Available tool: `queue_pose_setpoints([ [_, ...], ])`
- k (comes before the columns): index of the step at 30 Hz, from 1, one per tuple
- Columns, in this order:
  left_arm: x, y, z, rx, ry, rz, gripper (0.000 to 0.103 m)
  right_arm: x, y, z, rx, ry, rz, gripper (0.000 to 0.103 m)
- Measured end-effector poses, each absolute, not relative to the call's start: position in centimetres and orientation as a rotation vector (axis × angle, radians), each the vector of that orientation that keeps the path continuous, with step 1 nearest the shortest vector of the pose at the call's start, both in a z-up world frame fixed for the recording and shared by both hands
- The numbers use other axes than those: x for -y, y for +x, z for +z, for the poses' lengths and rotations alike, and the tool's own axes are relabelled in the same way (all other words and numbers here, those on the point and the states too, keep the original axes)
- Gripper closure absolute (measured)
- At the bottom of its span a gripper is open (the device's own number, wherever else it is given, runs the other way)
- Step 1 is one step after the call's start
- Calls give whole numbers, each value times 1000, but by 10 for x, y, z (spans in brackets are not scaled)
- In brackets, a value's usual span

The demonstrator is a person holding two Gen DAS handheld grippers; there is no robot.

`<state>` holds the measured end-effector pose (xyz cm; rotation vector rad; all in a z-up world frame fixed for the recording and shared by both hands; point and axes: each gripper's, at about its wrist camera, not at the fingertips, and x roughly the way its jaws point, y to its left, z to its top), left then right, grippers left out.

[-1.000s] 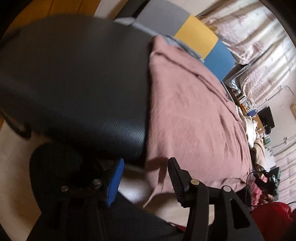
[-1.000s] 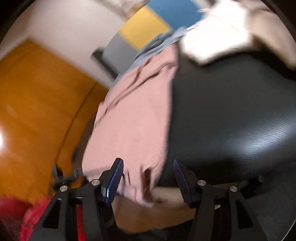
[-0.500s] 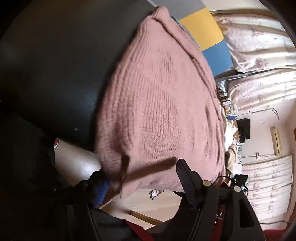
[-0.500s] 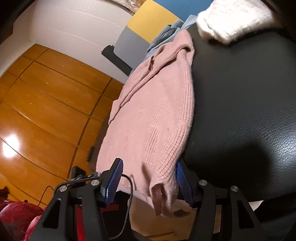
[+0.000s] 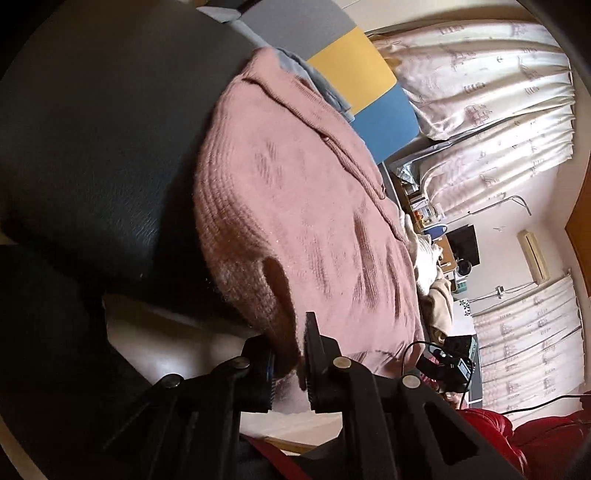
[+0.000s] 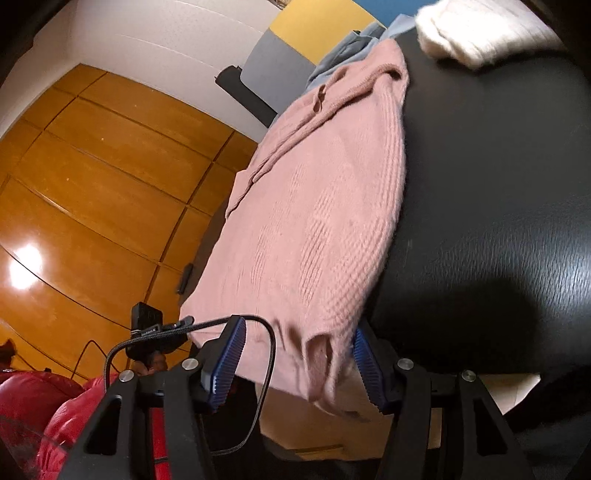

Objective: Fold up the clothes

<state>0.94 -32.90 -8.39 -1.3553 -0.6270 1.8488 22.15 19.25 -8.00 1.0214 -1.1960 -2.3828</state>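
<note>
The black padded surface (image 6: 498, 184) carries a pink knit sweater (image 6: 325, 206) spread flat, its near hem hanging over the edge toward me, collar at the far end beside a blue garment (image 6: 347, 48) and a white knit (image 6: 480, 29). I judge this as the opening of a fold: taking the two near hem corners so the bottom can be carried up over the body.

My left fingers (image 5: 290, 354) are nearly closed, pinching the hem corner (image 5: 280, 295) that hangs off the edge; the knit bunches between the pads. My right fingers (image 6: 295, 354) stand wide apart, straddling the other hem corner (image 6: 321, 362), which droops loosely between them; the right pad seems to brush the cloth, though nothing is gripped.

Next, I think, the right needs to close on that corner, then both lift together, level, toward the collar. Both tools come in low, below the edge, pointing along the sweater's length
</note>
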Motion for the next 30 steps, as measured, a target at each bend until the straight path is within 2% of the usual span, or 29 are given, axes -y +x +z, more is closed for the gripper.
queue_pose_setpoints([
  [2, 327, 10, -79, 632, -1333, 1850, 93, -190, 215, -84, 1201, 1078, -2386, 75],
  [3, 328, 10, -75, 632, -1312, 1857, 93, -187, 211, -87, 1176, 1150, -2408, 97],
  [7, 333, 8, -55, 670, -1230, 1879, 93, -184, 205, -80, 1218, 1149, -2429, 97],
  [11, 345, -7, -36, 744, -1154, 1870, 93, -202, 205, -59, 1392, 884, -2399, 97],
  [17, 326, -51, 0, 732, -1052, 1869, 93, -226, 168, -18, 1392, 647, -2383, 98],
  [20, 316, -83, 11, 746, -1033, 1866, 93, -240, 139, -6, 1385, 595, -2391, 98],
  [30, 252, -215, 16, 814, -1100, 1879, 93, -291, 32, -5, 1574, 540, -2374, 98],
])
